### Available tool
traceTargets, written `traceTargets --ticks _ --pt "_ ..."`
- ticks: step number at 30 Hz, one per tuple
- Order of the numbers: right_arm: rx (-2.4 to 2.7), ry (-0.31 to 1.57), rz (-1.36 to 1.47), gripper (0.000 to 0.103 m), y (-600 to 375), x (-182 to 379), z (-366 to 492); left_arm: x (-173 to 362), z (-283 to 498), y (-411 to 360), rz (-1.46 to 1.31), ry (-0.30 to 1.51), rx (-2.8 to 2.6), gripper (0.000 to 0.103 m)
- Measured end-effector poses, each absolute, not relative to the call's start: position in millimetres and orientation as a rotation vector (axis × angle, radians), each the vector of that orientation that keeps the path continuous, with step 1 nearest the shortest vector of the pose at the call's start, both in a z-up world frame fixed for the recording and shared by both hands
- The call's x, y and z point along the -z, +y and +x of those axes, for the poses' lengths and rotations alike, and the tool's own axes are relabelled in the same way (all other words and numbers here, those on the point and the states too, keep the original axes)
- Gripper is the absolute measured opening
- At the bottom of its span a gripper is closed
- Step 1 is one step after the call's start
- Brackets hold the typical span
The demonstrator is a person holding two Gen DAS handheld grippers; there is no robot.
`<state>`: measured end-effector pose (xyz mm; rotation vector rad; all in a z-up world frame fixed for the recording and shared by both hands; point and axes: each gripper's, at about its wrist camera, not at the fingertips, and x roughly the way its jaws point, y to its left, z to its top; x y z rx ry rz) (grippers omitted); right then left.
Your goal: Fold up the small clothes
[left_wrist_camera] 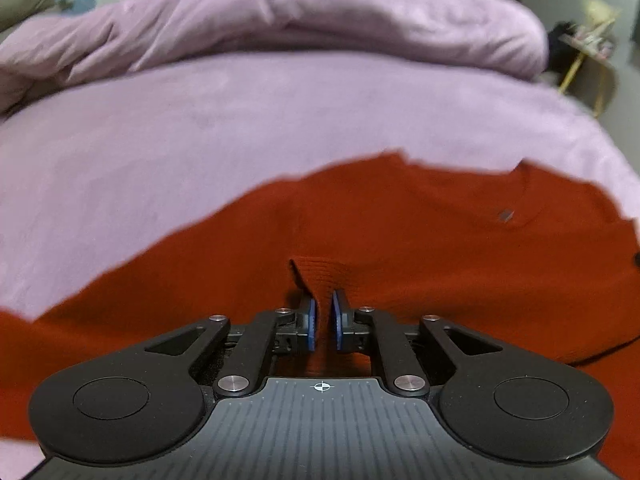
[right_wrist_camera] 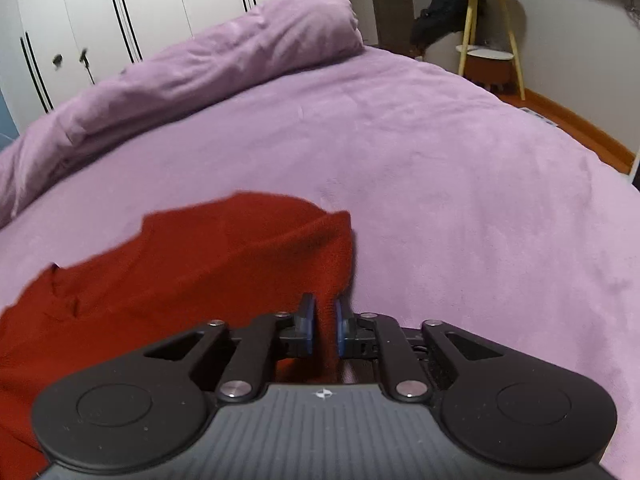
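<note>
red garment [left_wrist_camera: 360, 240] spread on the purple bed [left_wrist_camera: 280, 120] | left gripper [left_wrist_camera: 322, 322] fingers clamped on a ribbed fold | right gripper [right_wrist_camera: 324, 326] fingers pinching the side edge | risk — thin bite slips, fold drags crooked

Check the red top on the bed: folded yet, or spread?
Partly folded. The red top lies mostly spread on the bed, but a ribbed cuff end rests across its middle, pinched in the left tongs.
</note>
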<state>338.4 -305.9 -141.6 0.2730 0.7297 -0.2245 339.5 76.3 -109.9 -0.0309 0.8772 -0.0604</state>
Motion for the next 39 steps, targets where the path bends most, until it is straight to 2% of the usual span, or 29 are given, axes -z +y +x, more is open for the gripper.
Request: traceTargets --ticks 2,4,5,7,8,10,13,14,16,20,26,29,30,31,33,36,39 --pt "0.193 0.692 0.304 0.025 -305 132 328 102 330 79 -0.054 0.861 0.012 0.015" --pt "0.102 0.596 0.296 0.034 -289 122 311 89 320 76 -0.077 0.812 0.008 0.026" --pt "0.022 0.577 0.289 0.034 -275 120 306 84 316 71 -0.101 0.791 0.023 0.029" --pt "-0.12 0.591 0.295 0.034 -246 121 303 82 315 58 -0.146 0.786 0.078 0.043" --pt "-0.186 0.606 0.3 0.034 -231 125 304 86 317 49 -0.152 0.805 0.114 0.045" --pt "-0.259 0.635 0.297 0.033 -209 135 307 100 325 33 -0.123 0.858 0.11 0.044" --pt "-0.219 0.694 0.256 0.027 -203 156 316 118 331 26 -0.09 0.91 0.06 0.045" --pt "-0.166 0.703 0.258 0.023 -214 162 317 118 330 27 -0.094 0.899 0.056 0.045" --pt "-0.092 0.687 0.287 0.006 -241 165 316 118 331 28 -0.095 0.905 0.055 0.045" --pt "0.002 0.675 0.282 0.005 -274 160 314 120 330 31 -0.087 0.899 0.05 0.045" --pt "0.002 0.681 0.154 0.007 -259 164 323 116 325 41 -0.09 0.907 0.031 0.045" --pt "-0.018 0.685 0.167 0.016 -254 164 315 110 314 63 -0.137 0.921 -0.022 0.051" --pt "-0.052 0.692 0.193 0.032 -255 164 315 108 309 76 -0.169 0.938 -0.058 0.056" --pt "-0.087 0.695 0.219 0.053 -257 162 309 106 301 89 -0.208 0.951 -0.085 0.056" --pt "-0.134 0.722 0.234 0.071 -250 160 312 104 282 121 -0.292 0.956 -0.117 0.056" --pt "-0.127 0.762 0.169 0.07 -230 150 309 105 244 179 -0.405 0.941 -0.219 0.059" --pt "-0.162 0.732 0.235 0.052 -221 144 282 111 206 243 -0.527 0.897 -0.358 0.059"
